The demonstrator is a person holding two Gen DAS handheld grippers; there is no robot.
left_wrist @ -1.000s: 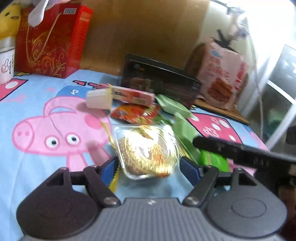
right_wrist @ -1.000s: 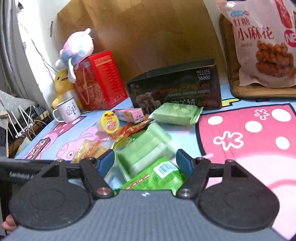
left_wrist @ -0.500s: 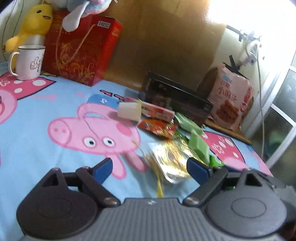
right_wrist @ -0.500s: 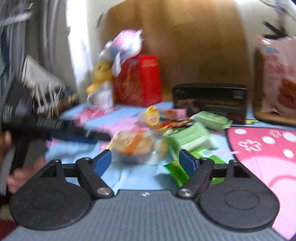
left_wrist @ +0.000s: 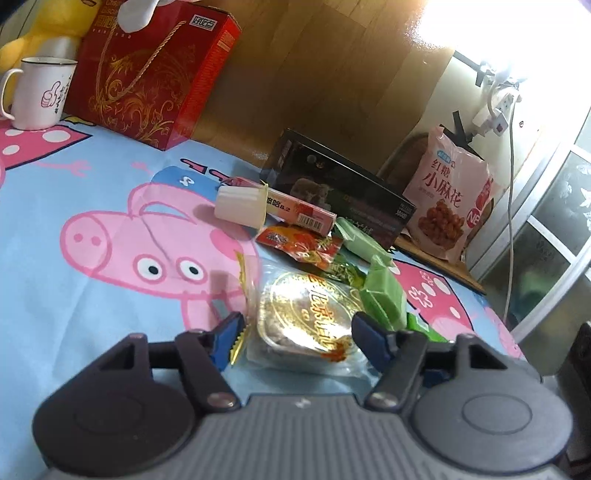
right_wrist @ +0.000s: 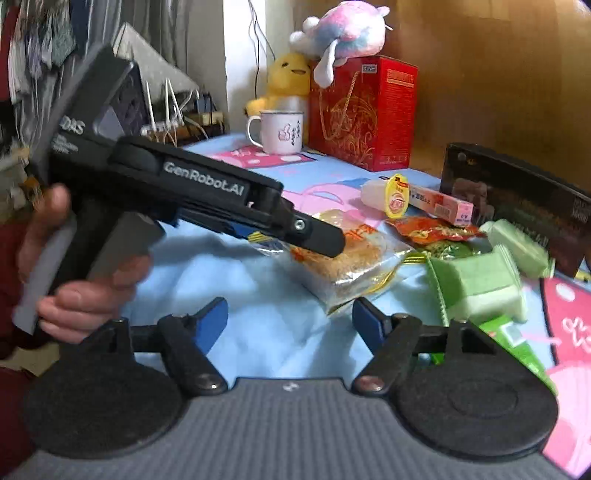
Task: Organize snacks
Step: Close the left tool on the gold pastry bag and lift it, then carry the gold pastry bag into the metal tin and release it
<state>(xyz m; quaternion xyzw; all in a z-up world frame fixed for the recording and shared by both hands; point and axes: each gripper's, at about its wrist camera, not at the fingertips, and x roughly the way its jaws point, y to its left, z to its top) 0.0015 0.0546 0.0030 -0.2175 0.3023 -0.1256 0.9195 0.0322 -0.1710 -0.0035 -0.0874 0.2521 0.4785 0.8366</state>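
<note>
Though clear-wrapped, pastry (left_wrist: 306,314) gleams gold.

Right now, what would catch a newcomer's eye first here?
The pink cartoon pig on the blue sheet, with a heap of snacks beside it. Nearest in that heap, a clear-wrapped pastry lies between the left gripper fingers. At the back, a red box carries a plush toy.

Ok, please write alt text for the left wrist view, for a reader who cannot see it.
The left gripper, jaws just closing, straddles a clear-wrapped golden pastry on a cartoon pig bedsheet. Behind lie green snack packs, a red packet and a black box.
</note>
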